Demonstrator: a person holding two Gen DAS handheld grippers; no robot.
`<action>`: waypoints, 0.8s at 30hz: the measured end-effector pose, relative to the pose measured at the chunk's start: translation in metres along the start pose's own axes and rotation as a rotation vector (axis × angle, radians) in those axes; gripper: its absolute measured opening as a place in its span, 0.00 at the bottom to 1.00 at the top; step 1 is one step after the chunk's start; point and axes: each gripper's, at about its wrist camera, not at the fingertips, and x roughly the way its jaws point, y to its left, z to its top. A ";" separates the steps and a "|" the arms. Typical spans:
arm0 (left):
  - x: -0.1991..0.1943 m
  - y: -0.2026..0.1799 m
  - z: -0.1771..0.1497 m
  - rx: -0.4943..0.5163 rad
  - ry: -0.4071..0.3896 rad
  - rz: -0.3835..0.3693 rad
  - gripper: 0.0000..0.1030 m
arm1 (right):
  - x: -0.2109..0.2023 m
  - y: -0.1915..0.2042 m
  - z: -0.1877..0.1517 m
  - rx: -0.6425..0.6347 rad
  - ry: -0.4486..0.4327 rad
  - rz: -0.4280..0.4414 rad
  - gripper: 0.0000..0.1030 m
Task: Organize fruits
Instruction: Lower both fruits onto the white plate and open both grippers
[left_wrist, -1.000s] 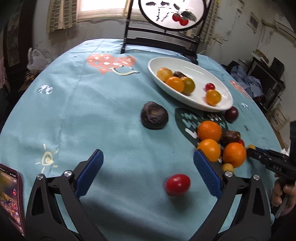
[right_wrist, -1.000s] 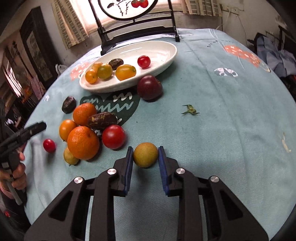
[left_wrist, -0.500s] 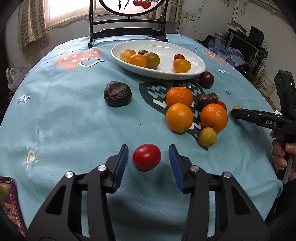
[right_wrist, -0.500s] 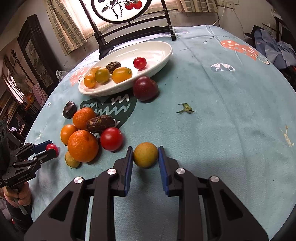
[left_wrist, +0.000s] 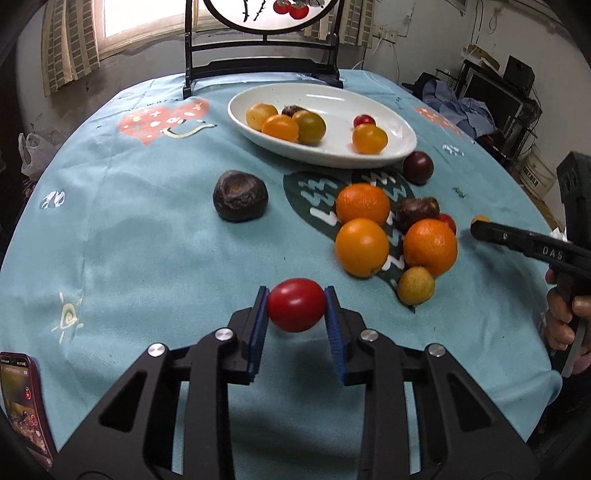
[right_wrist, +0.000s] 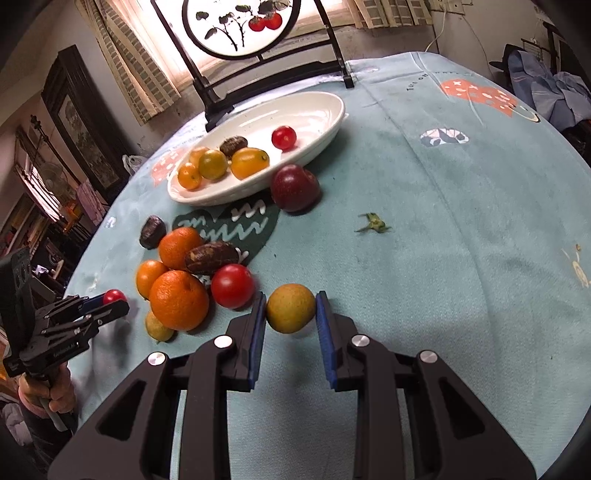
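Closing in since a moment ago, the left claw (left_wrist: 296, 308) has gone from wide apart to clamped on the red tomato (left_wrist: 296, 305), ribbed blue pads pressing both of its glossy sides near the front of the worktop (left_wrist: 147, 240). That worktop is round, draped in a soft teal cloth with a fuzzy nap, printed with a coral heart and a dark green patch. Next in size, the white oval dish (left_wrist: 400, 130) sits glossy and smooth toward the far edge, holding small orange and yellow-green fruits, one wrinkled dark one and a tiny red cherry tomato. Three dimpled oranges (left_wrist: 362, 246) cluster on the green patch, touching one another, with a shrivelled brown fruit tucked among them. A wrinkled dark passion fruit (left_wrist: 240, 200) lies alone, well apart to the left. A smooth purple plum (right_wrist: 294, 187) rests just beside the dish rim.

Over on the right, the right claw (right_wrist: 290, 314) is clenched on a round yellow-brown fruit (right_wrist: 290, 313), matt and slightly speckled, pads touching each flank; a shiny red tomato (right_wrist: 232, 285) sits just beside it. A small green stem scrap (right_wrist: 373, 223) lies alone on the cloth
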 end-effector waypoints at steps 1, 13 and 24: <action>-0.003 0.000 0.007 -0.005 -0.016 -0.012 0.29 | -0.003 0.003 0.003 -0.016 -0.017 -0.005 0.26; 0.047 -0.034 0.128 -0.006 -0.097 -0.036 0.29 | 0.033 0.019 0.117 -0.040 -0.169 0.028 0.27; 0.099 -0.041 0.137 0.041 0.001 0.004 0.30 | 0.091 0.018 0.141 -0.068 -0.088 -0.017 0.31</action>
